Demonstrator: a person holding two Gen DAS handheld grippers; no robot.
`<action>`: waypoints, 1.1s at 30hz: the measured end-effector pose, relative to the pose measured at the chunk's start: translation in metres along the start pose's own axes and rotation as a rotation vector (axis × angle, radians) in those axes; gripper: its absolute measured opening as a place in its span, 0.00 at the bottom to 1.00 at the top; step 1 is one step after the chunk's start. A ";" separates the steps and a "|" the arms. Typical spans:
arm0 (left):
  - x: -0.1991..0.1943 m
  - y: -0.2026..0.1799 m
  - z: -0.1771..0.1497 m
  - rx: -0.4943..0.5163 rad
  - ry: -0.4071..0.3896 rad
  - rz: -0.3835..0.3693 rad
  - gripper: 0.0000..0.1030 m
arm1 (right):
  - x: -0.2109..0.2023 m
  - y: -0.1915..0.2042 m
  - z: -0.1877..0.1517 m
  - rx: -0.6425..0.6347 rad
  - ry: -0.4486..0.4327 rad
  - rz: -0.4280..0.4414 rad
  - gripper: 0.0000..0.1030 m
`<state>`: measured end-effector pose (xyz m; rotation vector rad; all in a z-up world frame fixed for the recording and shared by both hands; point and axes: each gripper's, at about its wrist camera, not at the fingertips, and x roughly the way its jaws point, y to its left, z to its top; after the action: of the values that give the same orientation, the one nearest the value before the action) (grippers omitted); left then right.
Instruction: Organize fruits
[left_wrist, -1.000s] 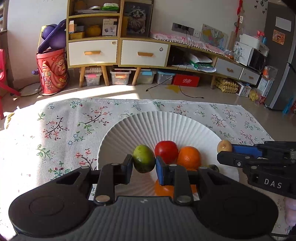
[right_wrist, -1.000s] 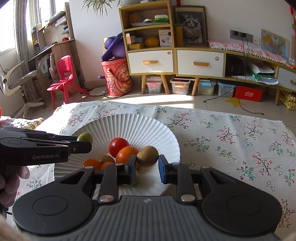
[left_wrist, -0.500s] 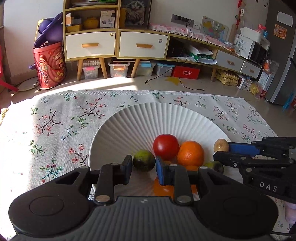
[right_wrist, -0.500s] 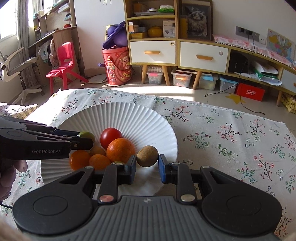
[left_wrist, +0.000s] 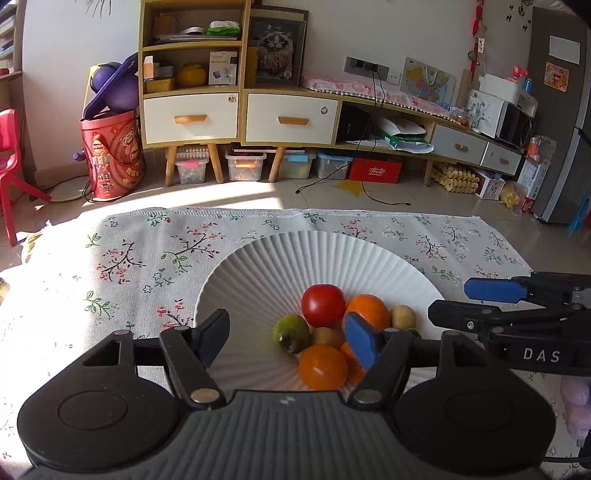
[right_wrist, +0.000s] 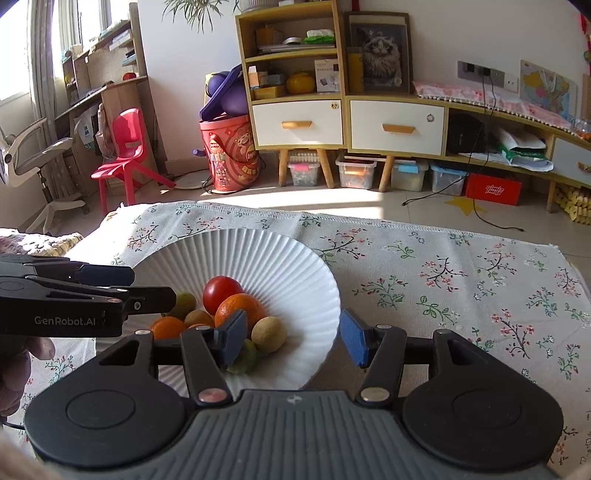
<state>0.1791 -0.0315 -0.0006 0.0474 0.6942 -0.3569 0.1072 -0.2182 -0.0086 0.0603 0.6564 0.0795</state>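
A white ribbed plate (left_wrist: 280, 266) (right_wrist: 280, 266) on the floral cloth holds several fruits in a heap: a red tomato (left_wrist: 322, 305) (right_wrist: 222, 292), a large orange (left_wrist: 367, 309) (right_wrist: 240, 309), a green lime (left_wrist: 291, 333) (right_wrist: 183, 305), a brown kiwi (left_wrist: 403, 316) (right_wrist: 269, 334), and small oranges (left_wrist: 323, 367) (right_wrist: 168, 327). My left gripper (left_wrist: 288, 338) is open and empty, just above the near side of the heap. My right gripper (right_wrist: 295, 338) is open and empty at the plate's right rim, beside the kiwi. Each gripper also shows in the other's view, the right one (left_wrist: 476, 301) and the left one (right_wrist: 147, 286).
The floral cloth (left_wrist: 147, 258) (right_wrist: 461, 280) covers the table around the plate. Beyond the far edge lie floor, a yellow cabinet (left_wrist: 236, 110), a red bucket (left_wrist: 110, 155) and a red chair (right_wrist: 127, 155).
Both grippers have opened. The left let go of the green lime and the right let go of the brown kiwi; both fruits now lie on the plate with the others.
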 end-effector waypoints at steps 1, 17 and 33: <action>-0.003 -0.001 -0.002 0.002 -0.005 0.013 0.65 | -0.002 0.000 0.000 0.000 -0.003 -0.006 0.54; -0.062 -0.022 -0.026 -0.055 0.043 0.154 0.89 | -0.052 0.027 -0.021 -0.049 0.026 -0.083 0.80; -0.092 -0.031 -0.061 -0.093 0.141 0.234 0.89 | -0.075 0.043 -0.038 -0.021 0.081 -0.187 0.95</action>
<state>0.0658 -0.0227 0.0135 0.0647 0.8346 -0.0970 0.0222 -0.1810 0.0106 -0.0246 0.7392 -0.0923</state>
